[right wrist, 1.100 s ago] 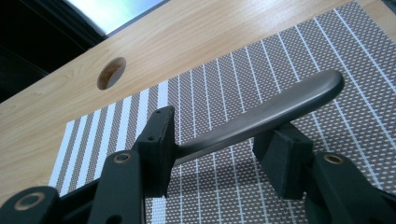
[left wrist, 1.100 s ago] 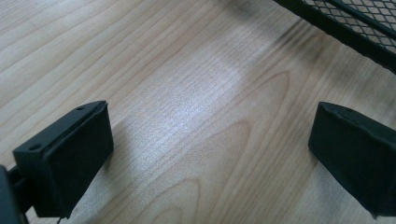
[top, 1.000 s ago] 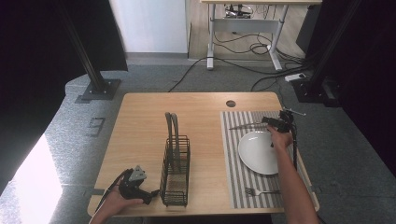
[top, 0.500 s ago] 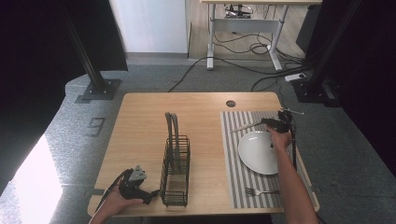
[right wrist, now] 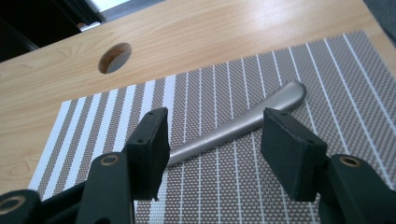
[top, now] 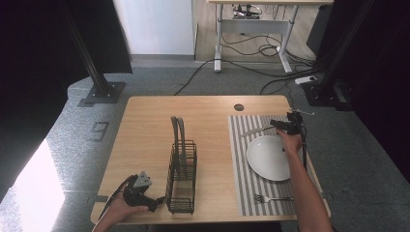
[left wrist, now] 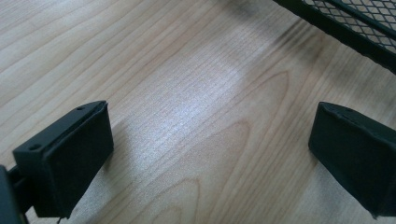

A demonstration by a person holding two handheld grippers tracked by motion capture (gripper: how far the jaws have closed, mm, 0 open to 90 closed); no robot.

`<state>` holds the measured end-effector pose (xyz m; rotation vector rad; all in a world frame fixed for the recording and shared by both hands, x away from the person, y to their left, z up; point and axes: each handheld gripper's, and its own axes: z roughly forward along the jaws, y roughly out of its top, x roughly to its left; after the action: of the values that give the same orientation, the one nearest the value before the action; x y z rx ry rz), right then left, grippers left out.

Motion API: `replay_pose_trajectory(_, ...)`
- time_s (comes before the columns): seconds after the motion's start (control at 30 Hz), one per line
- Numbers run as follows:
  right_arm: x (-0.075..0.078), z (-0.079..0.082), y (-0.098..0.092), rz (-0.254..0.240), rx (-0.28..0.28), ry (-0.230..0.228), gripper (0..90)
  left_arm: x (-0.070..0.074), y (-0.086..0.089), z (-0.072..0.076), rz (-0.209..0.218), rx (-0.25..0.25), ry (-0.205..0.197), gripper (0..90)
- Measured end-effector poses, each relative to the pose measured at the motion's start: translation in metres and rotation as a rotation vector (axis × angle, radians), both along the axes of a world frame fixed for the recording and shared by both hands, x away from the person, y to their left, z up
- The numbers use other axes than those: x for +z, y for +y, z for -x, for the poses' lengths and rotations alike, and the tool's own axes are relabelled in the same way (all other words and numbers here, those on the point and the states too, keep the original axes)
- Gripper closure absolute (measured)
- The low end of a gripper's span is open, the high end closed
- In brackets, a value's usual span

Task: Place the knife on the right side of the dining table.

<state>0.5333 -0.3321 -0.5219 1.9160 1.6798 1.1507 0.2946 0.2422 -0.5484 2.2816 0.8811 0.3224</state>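
Note:
A silver knife (right wrist: 243, 123) lies flat on the striped placemat (right wrist: 327, 84), its handle end toward my right gripper (right wrist: 215, 123). That gripper hovers low over the handle with its jaws apart. They have just been opening, and the pads do not press on the knife. From above, the right gripper (top: 279, 124) is at the mat's far edge beside the knife (top: 255, 131). My left gripper (top: 153, 200) rests open on the bare wood near the table's front edge, next to a black wire basket (top: 182, 176). Nothing lies between the jaws of the left gripper (left wrist: 210, 140).
A white plate (top: 268, 157) sits in the middle of the placemat (top: 241, 164), and a fork (top: 273, 198) lies at its near edge. A round cable hole (top: 239, 107) is in the tabletop beyond the mat. The basket's mesh corner (left wrist: 355, 23) is close to the left gripper.
The right gripper has shifted slightly to the right, off the knife handle, and its jaws stand wider. The knife stays on the mat. The left hand has not moved.

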Motion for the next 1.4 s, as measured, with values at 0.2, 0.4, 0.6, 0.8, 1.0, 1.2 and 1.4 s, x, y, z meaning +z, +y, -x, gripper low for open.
replay_pose_trajectory(0.2, -0.001, -0.001, 0.001, 0.033, 0.023, 0.018, 40.8, 0.000, 0.000, 0.000, -0.002, -0.004, 0.001, 0.0)
replay_pose_trajectory(0.4, 0.001, -0.005, 0.003, 0.055, 0.062, 0.046, 39.2, 0.000, 0.000, 0.000, -0.002, -0.005, 0.001, 0.0)
replay_pose_trajectory(0.6, 0.014, -0.018, 0.009, 0.076, 0.116, 0.040, 40.1, 0.000, 0.000, -0.001, 0.001, -0.004, 0.001, 0.0)
replay_pose_trajectory(0.8, 0.001, -0.031, 0.012, 0.093, 0.149, 0.092, 39.7, 0.000, 0.000, 0.000, 0.001, -0.004, 0.001, 0.0)
replay_pose_trajectory(1.0, -0.008, -0.040, 0.021, 0.129, 0.180, 0.100, 40.4, 0.000, 0.000, -0.001, 0.002, -0.004, 0.001, 0.0)
replay_pose_trajectory(1.2, -0.016, -0.046, 0.023, 0.163, 0.179, 0.076, 42.5, 0.000, 0.000, -0.001, 0.002, -0.004, 0.001, 0.0)
replay_pose_trajectory(1.4, -0.016, -0.052, 0.023, 0.172, 0.187, 0.110, 39.9, 0.000, 0.000, -0.001, 0.002, -0.004, 0.001, 0.0)
